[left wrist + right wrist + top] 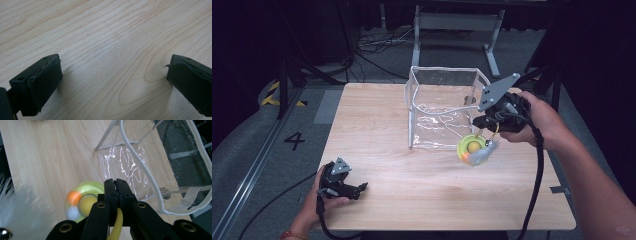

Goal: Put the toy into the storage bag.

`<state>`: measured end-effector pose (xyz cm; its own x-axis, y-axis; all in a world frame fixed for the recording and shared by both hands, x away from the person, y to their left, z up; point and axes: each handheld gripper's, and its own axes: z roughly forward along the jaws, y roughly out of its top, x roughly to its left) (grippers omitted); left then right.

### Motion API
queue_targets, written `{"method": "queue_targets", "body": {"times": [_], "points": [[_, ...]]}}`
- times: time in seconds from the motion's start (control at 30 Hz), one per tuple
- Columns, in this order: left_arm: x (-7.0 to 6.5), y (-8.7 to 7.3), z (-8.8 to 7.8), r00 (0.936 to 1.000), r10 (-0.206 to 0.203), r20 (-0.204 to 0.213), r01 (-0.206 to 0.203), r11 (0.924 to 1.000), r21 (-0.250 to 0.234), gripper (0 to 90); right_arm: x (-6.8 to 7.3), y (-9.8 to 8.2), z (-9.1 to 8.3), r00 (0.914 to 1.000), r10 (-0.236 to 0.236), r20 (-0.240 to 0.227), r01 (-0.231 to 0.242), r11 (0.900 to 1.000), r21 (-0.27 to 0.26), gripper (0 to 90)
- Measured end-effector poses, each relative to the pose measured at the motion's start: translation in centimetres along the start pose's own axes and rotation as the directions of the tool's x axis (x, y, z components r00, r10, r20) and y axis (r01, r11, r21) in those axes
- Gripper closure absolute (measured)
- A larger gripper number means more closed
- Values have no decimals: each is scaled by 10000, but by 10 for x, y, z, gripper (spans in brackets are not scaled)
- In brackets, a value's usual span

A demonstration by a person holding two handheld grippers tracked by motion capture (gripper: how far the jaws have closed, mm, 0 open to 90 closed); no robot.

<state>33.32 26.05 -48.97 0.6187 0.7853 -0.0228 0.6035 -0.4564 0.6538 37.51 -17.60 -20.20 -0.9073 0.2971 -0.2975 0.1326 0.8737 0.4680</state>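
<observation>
**Right tongs lift a feathered toy by its cord beside a clear bag**

The right tongs [483, 121] are pressed together, pinching a thin yellow cord [117, 225] that runs down between the jaws. Below the tips hangs the toy [473, 149]: a yellow-green ring with an orange patch and a yellow ball in its centre, with pale feathers [17, 205] trailing off to one side. In the high view the toy appears to dangle just above the table [412, 200], close under the right tongs, though whether it is fully clear of the wood cannot be told.

Just beyond the right tongs, on the far side from the person, stands a clear plastic bag [442, 107] with white piping and an open top. Its near wall is right beside the hanging toy.

The left tongs [357, 189] rest low, well apart from the toy and bag, near the table's front edge. Their jaws stand spread with bare wood between them.

Judging from this, the step in hand is carrying the toy up and over into the bag. To do it well, the pinch on the cord should stay firm, the toy should rise above the bag's rim before crossing, and the motion should be slow enough to keep the toy from swinging into the soft wall. The left tongs could steady the rim if it sags.
</observation>
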Motion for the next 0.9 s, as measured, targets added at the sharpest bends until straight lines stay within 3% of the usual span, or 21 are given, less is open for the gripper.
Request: {"method": "queue_targets", "body": {"times": [0.53, 0.9], "points": [[1, 0, 0, 10000, 91, -36, -91, 10000, -19, 5, -28, 33, -23, 9997, 15, 238, -22, 9996, 269, 883], [1, 0, 0, 10000, 86, -31, -86, 10000, 3, 5, -64, 62, -38, 9968, 276, 756, -306, 9988, 390, 882]]}}
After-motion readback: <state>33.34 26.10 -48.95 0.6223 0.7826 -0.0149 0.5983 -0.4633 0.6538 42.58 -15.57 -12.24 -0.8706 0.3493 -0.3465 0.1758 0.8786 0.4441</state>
